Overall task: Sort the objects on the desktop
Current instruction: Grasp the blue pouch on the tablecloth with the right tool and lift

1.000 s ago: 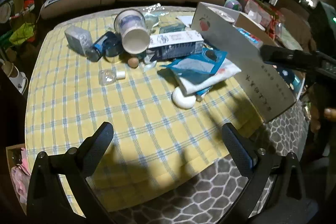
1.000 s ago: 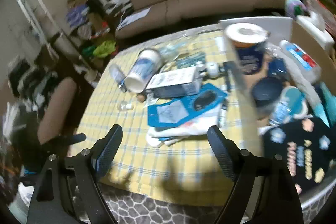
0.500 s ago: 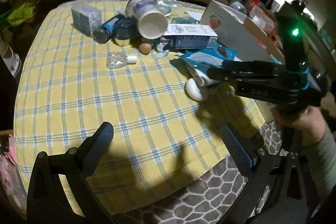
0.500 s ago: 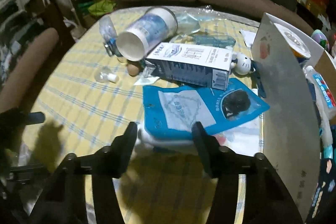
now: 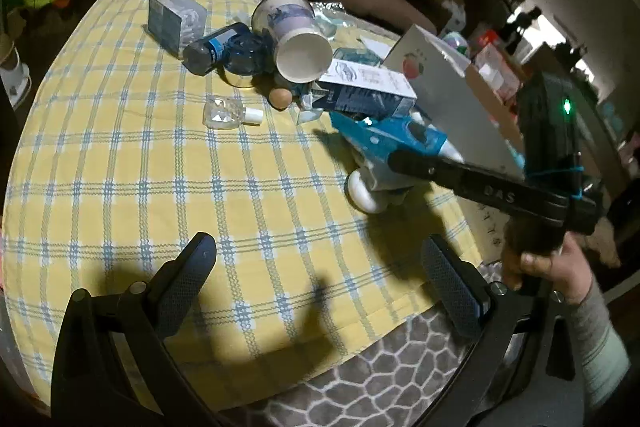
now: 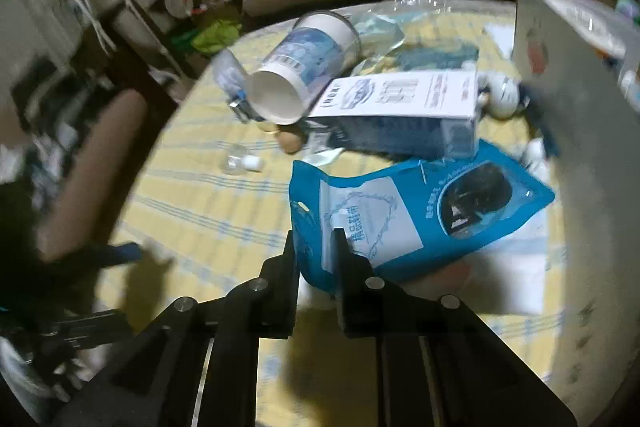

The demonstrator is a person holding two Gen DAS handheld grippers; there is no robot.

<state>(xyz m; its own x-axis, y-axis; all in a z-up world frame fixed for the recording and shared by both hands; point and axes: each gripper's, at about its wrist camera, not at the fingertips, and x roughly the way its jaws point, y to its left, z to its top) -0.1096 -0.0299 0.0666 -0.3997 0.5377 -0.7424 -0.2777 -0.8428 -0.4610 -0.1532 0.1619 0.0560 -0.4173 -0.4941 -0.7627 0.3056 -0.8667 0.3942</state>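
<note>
Blue glossy plastic pouch point(image 6: 420, 215), lying near the right edge of the yellow checked desk point(image 5: 160, 179), is pinched at its corner by the right tool point(image 6: 316, 247), while the left tool point(image 5: 320, 283) hangs spread wide.

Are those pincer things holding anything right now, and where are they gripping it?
The right gripper is shut on the blue pouch, pinching its near left corner. The left gripper is open and holds nothing.

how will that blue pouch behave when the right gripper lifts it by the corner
The blue pouch looks like a thin flat bag, so it will probably sag and feel light. Pinched only at its near corner by the right gripper, it may swing. Its glossy film could slip.
</note>
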